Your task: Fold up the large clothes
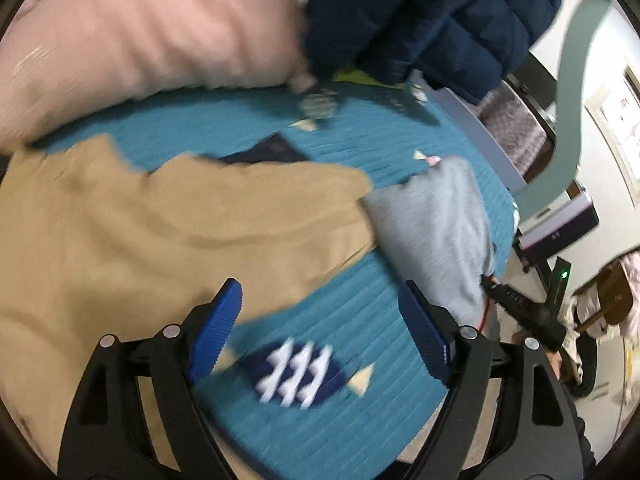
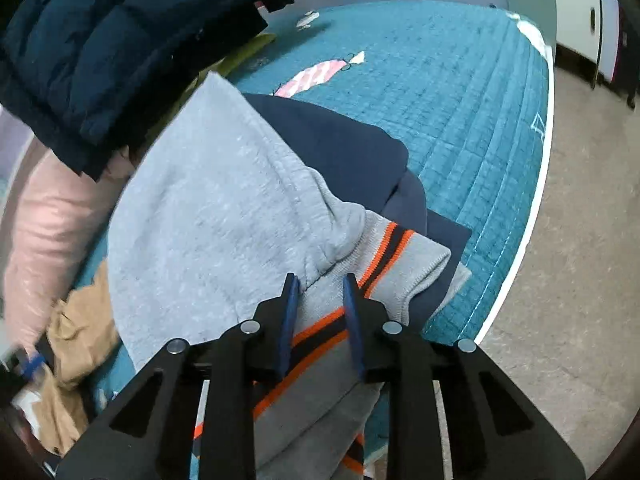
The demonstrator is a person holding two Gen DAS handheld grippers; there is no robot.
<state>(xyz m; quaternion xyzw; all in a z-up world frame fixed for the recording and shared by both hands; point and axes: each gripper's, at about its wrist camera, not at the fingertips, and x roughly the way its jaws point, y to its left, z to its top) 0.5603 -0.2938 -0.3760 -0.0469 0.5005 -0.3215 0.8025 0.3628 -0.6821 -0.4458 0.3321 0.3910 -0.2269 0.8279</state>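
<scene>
- Your right tool (image 2: 319, 304) is clenched on the striped ribbed hem of the grey sweatshirt (image 2: 208, 224), which lies on the teal quilted bed (image 2: 460, 92) near its edge, partly over a navy garment (image 2: 340, 144).
- Your left tool (image 1: 320, 332) is released, jaws wide, holding nothing; it hangs over bare quilt between the tan garment (image 1: 160, 220) and the grey sweatshirt.
- Judged step: carrying the hem across for a fold.
- Next, you likely need the left tool to pin or pinch the sweatshirt's opposite edge so it lies flat.
- The navy puffer jacket (image 2: 100, 40) and pink jacket (image 1: 140, 40) crowd the far side.
</scene>
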